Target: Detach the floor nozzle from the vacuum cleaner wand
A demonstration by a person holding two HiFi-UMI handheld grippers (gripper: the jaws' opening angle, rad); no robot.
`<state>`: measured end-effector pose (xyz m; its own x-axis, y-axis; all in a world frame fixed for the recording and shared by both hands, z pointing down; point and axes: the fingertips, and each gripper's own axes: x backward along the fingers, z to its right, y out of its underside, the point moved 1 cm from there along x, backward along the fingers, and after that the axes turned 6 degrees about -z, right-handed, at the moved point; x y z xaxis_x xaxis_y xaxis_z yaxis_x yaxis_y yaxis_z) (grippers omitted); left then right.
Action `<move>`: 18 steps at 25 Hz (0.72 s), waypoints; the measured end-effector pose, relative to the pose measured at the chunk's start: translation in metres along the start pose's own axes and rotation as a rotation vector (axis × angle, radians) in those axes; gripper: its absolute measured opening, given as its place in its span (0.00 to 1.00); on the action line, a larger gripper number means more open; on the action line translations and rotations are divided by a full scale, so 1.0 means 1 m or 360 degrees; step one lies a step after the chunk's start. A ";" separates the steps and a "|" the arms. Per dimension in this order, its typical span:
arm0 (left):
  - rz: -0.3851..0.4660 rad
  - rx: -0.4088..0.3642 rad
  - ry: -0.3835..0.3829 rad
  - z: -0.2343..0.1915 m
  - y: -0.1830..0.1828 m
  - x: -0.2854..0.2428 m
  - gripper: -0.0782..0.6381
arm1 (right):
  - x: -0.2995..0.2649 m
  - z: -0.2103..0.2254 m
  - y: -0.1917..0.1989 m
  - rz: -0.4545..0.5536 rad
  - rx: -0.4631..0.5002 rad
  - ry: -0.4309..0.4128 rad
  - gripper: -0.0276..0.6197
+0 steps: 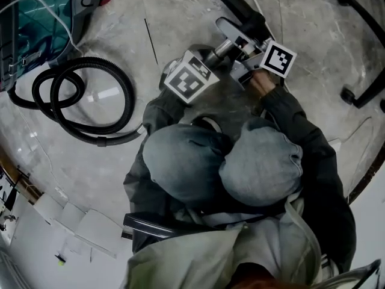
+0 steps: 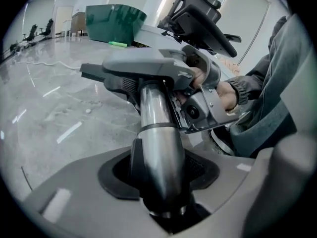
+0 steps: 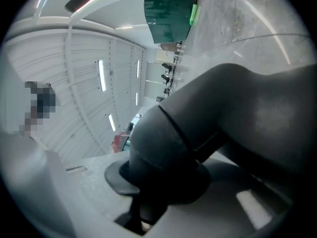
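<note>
Floor nozzle (image 1: pixel 239 8) lies at about 1 o'clock in the head view, its black head on the marble floor beyond the crouching person's knees, with the shiny wand (image 1: pixel 219 49) running from it toward 7 o'clock. The left gripper (image 1: pixel 207 62) meets the wand just below the nozzle, and the right gripper (image 1: pixel 243 53) sits right beside it at the nozzle's neck, the person's right hand (image 1: pixel 260 84) behind it. A teal vacuum canister (image 1: pixel 36 23) stands at 10 o'clock, its black hose (image 1: pixel 90 110) coiled on the floor at 9 o'clock, well apart from the nozzle. In the left gripper view the left gripper (image 2: pixel 163 202) has its jaws closed round the metal wand (image 2: pixel 156 148), which rises to 12 o'clock into the nozzle's grey neck (image 2: pixel 148 66); the right gripper's body and the hand (image 2: pixel 225 93) appear at 2 o'clock, touching that neck. In the right gripper view the right gripper (image 3: pixel 158 192) has its jaws clamped on the nozzle's dark grey rounded neck (image 3: pixel 208 128), which fills the frame toward 3 o'clock.
</note>
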<state>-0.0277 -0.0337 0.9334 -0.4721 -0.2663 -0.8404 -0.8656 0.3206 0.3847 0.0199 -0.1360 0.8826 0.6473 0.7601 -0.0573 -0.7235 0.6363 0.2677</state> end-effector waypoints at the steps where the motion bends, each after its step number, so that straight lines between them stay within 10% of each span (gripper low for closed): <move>1: 0.0018 0.0030 0.0029 0.004 -0.001 -0.001 0.42 | 0.004 0.000 0.000 0.0012 0.0004 0.0018 0.20; 9: 0.0051 0.0077 0.0178 0.012 -0.009 -0.004 0.42 | 0.023 0.002 -0.005 0.0028 -0.0134 -0.0022 0.46; 15: -0.0050 0.0132 0.0224 -0.012 -0.013 0.030 0.42 | -0.021 -0.030 -0.027 -0.0026 -0.0019 -0.0036 0.46; 18: 0.0044 0.0057 0.0201 -0.019 -0.031 0.071 0.42 | -0.044 -0.075 -0.043 -0.0039 0.0149 -0.0109 0.30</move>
<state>-0.0377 -0.0798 0.8697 -0.5150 -0.3686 -0.7739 -0.8464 0.3611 0.3913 0.0048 -0.1872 0.8013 0.6815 0.7318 -0.0001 -0.6838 0.6368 0.3561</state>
